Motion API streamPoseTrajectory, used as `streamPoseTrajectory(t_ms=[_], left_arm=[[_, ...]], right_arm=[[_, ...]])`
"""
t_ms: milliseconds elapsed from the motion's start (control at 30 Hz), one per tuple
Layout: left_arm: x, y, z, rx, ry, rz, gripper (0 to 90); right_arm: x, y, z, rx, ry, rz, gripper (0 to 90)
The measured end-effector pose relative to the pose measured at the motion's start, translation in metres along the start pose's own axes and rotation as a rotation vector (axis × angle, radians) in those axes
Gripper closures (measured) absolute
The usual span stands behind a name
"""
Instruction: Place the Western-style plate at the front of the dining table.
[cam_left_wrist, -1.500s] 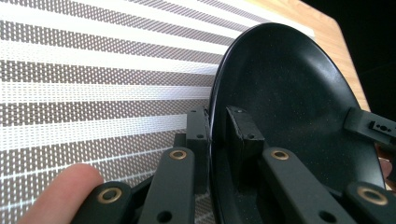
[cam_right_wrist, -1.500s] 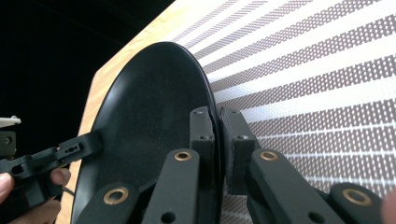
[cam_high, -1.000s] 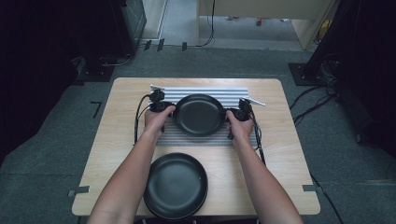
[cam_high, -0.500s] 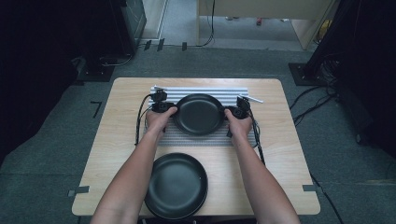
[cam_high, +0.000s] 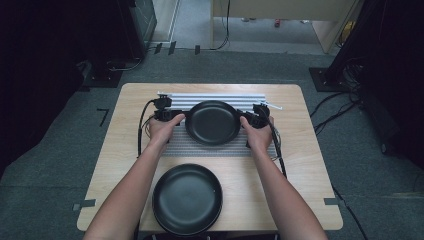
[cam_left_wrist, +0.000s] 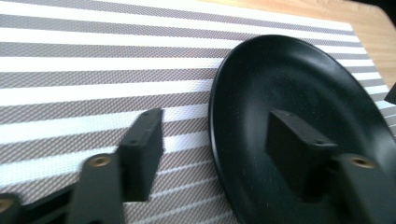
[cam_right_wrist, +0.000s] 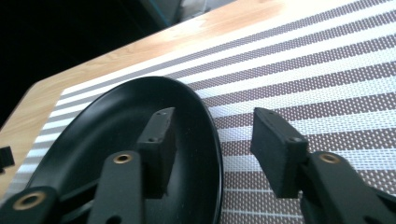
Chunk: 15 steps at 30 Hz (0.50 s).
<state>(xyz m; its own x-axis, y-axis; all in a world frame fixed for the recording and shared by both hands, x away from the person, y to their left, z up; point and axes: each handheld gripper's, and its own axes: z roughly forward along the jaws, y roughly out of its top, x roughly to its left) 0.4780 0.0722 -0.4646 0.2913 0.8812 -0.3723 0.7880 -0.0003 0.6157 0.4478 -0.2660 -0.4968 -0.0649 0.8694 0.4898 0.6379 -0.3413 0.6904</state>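
While both grippers straddle opposite edges of the black plate (cam_high: 213, 121), that plate lies flat on the striped placemat (cam_high: 220, 149) toward the table's twelve o'clock side. The left gripper (cam_high: 176, 117) sits at the plate's nine o'clock edge and the right gripper (cam_high: 246, 120) at its three o'clock edge. In the left gripper view the jaws stand apart, one over the plate's well (cam_left_wrist: 299, 126) and the other out over the mat (cam_left_wrist: 93, 70), the rim between them but not pinched. The right gripper view shows the same: jaws spread, one inside the plate (cam_right_wrist: 116, 130), one over the stripes (cam_right_wrist: 327, 79), with daylight on both sides of the rim.

My reading is that this is either the setting-down or the picking-up of the plate on the mat; the frames alone do not settle which. A second black plate (cam_high: 187, 198) rests on the wooden table (cam_high: 310, 165) at six o'clock, well apart. If a lift is intended, both jaw pairs must close on the rim together, evenly, so the plate stays level.
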Motion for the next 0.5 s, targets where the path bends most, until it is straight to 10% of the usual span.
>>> streamPoseTrajectory(t_ms=[133, 400, 500], left_arm=[[0.005, -0.005, -0.017, -0.013, 0.009, 0.012, 16.5], [-0.002, -0.019, -0.043, -0.056, -0.015, 0.056, 9.1], [-0.006, -0.025, -0.053, -0.059, -0.090, 0.069, 6.9]], right_arm=[[-0.007, -0.001, -0.011, 0.000, 0.012, -0.071, 43.5], [-0.007, -0.003, -0.040, 0.018, -0.085, -0.138, 29.2], [-0.006, -0.007, -0.053, -0.001, -0.058, -0.164, 29.0]])
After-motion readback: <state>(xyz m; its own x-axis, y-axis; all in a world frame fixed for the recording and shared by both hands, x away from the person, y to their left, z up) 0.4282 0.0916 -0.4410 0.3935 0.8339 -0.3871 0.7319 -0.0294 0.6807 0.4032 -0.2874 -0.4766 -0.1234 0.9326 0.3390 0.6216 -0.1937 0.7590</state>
